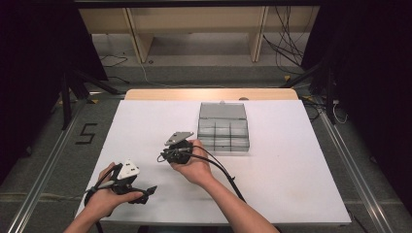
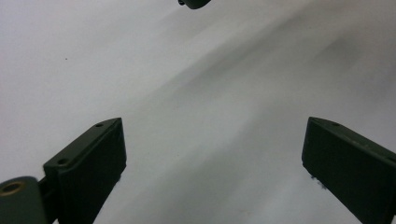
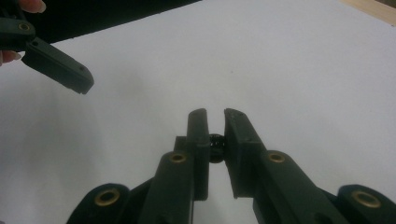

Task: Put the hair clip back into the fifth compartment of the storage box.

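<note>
- Black right gripper (image 3: 215, 140) pinches a small dark part (image 3: 215, 145) between nearly closed jaws; my compartment box (image 1: 223, 127) lies at two o'clock, nearer this hand.
- Left gripper (image 2: 212, 163) gapes wide, empty, over the white table (image 1: 272, 184).

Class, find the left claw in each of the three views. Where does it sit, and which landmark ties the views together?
High view: left claw lower left, by the table's near-left corner.
Left gripper view: its own jaws rise from the bottom corners, wide open.
Right gripper view: one of its fingers upper left, beyond the right claw gripping a small black part.
Shared landmark: the white table.
</note>
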The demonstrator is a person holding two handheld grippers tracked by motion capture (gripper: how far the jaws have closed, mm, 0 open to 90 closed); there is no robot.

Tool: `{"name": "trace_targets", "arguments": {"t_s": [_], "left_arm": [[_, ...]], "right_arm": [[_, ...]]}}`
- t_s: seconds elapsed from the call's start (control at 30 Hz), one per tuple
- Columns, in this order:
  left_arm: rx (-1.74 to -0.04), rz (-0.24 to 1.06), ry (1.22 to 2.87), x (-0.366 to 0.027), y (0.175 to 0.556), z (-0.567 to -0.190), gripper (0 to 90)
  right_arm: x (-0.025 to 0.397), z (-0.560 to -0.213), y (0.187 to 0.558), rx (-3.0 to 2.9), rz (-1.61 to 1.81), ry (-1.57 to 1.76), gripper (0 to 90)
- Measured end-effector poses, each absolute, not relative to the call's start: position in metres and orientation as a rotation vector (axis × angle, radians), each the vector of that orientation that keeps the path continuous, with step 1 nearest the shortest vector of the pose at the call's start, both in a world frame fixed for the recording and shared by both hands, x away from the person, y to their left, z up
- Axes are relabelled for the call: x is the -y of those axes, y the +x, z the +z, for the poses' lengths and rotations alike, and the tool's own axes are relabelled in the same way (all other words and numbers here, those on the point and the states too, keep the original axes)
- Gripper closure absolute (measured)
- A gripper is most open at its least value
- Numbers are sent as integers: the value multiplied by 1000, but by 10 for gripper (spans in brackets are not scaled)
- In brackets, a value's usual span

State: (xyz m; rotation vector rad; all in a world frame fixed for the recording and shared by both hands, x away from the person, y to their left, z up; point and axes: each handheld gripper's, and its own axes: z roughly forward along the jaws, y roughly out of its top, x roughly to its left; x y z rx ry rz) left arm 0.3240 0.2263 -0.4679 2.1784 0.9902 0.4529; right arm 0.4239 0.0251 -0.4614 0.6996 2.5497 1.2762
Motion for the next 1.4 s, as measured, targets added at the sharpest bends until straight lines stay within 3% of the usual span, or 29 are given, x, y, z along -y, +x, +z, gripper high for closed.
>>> {"name": "trace_targets", "arguments": {"t_s": [1.4], "left_arm": [[-988, 454, 2181, -226, 324, -468, 66]], "right_arm": [[-2, -460, 425, -2522, 1267, 741, 813]]}}
